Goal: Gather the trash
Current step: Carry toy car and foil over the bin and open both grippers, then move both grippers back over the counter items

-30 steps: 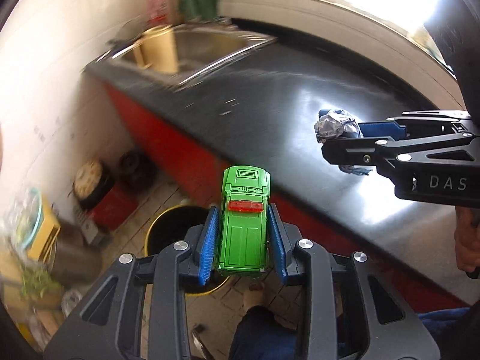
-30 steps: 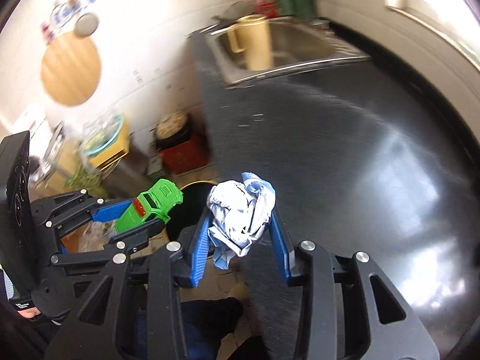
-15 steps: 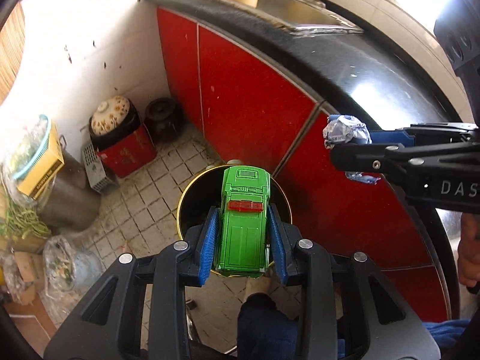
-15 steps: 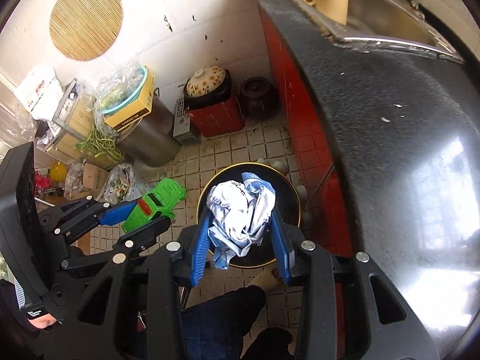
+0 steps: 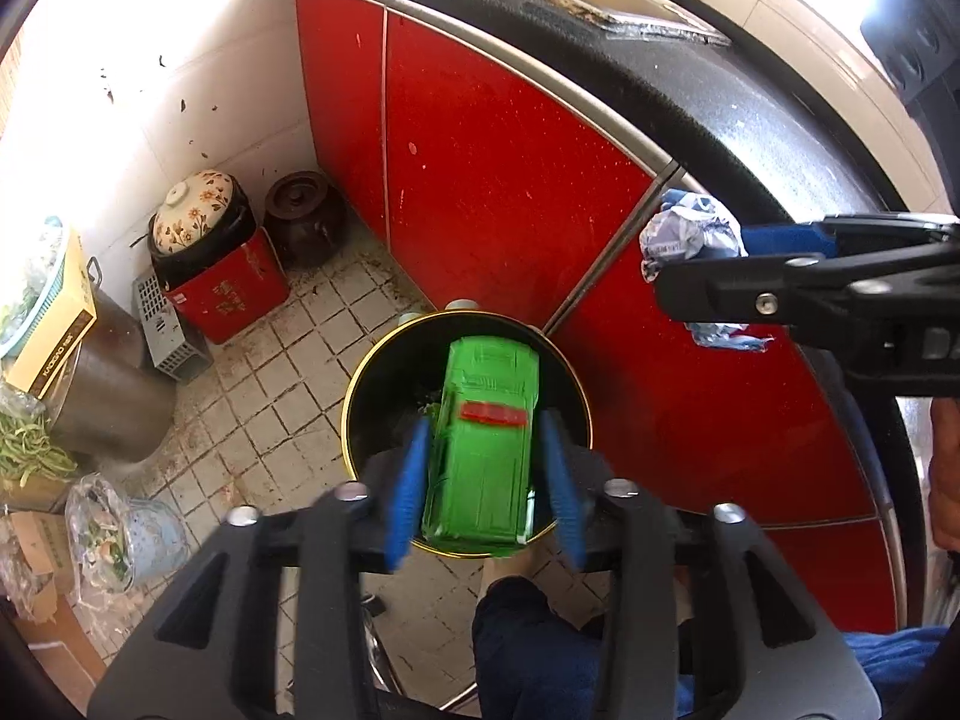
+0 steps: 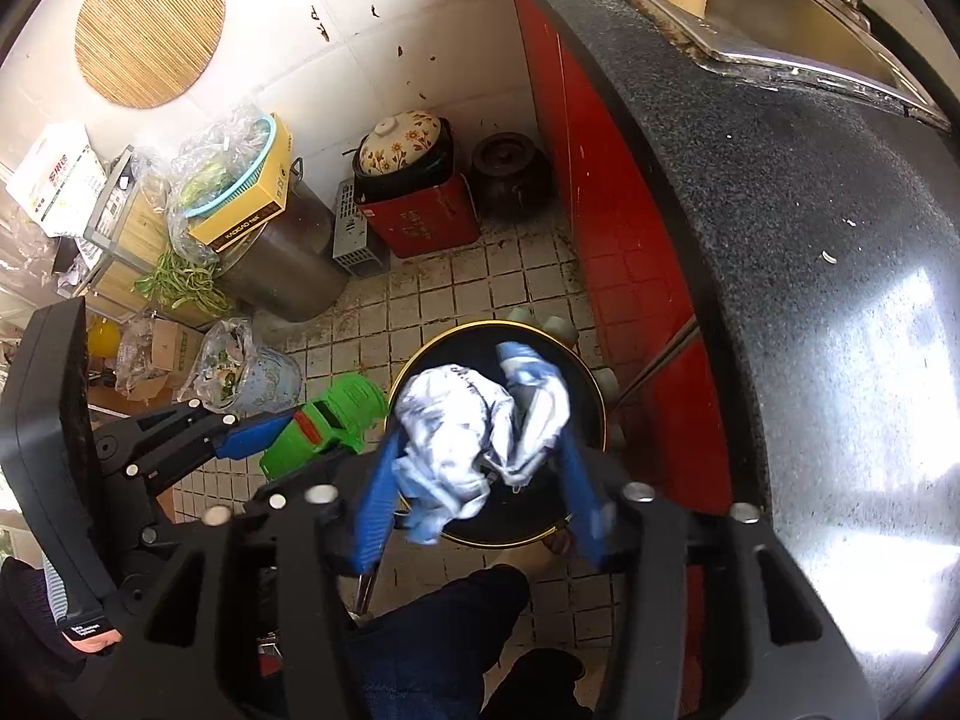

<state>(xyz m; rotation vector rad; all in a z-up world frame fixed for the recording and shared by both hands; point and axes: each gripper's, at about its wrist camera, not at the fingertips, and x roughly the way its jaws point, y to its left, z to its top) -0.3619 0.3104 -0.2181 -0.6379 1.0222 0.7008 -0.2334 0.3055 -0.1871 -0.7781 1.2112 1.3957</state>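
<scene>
A green toy car [image 5: 485, 443] sits between the blue pads of my left gripper [image 5: 486, 480], over the black trash bin with a yellow rim [image 5: 384, 372] on the floor. The pads stand a little apart from the car's sides and look blurred. My right gripper [image 6: 480, 468] holds a crumpled white and blue paper wad [image 6: 474, 438] above the same bin [image 6: 591, 396]; its pads have spread and are blurred too. The wad also shows in the left wrist view [image 5: 690, 234], and the car in the right wrist view [image 6: 330, 420].
Red cabinet doors [image 5: 510, 168] under a black counter [image 6: 780, 210] stand right of the bin. A floral-lidded pot on a red box [image 5: 204, 258], a brown jar [image 5: 303, 216], a metal pot [image 6: 282, 258] and bags of vegetables [image 6: 240, 372] crowd the tiled floor on the left. My leg [image 5: 528, 648] is below.
Both grippers have dropped lower over the bin. The pads of both have spread apart, so the car and the wad sit looser between them.
</scene>
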